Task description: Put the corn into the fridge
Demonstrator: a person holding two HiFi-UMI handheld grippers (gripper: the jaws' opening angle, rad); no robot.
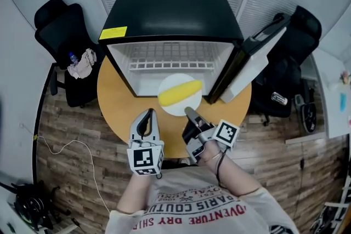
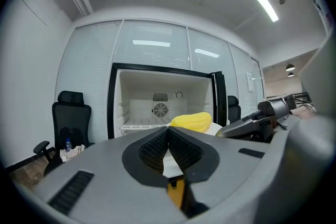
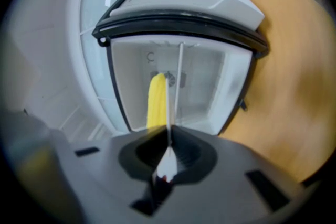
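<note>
A yellow corn cob [image 1: 180,93] lies on a white plate [image 1: 168,109] held just in front of the open fridge [image 1: 170,13]. My right gripper [image 1: 189,112] is shut on the plate's near rim. In the right gripper view the plate [image 3: 169,113] runs edge-on between the jaws, with the corn [image 3: 156,102] to its left. My left gripper [image 1: 149,113] hovers left of the plate, shut and holding nothing. Its view shows the corn [image 2: 191,121] beyond its closed tips [image 2: 168,129], before the white fridge interior [image 2: 157,97].
The fridge stands on a round wooden table [image 1: 118,101], its door [image 1: 258,60] swung open to the right. A wire shelf [image 1: 170,64] crosses the fridge's inside. A black chair [image 1: 63,35] with a cloth and a bottle is at the left; another black chair [image 1: 299,35] is at the right.
</note>
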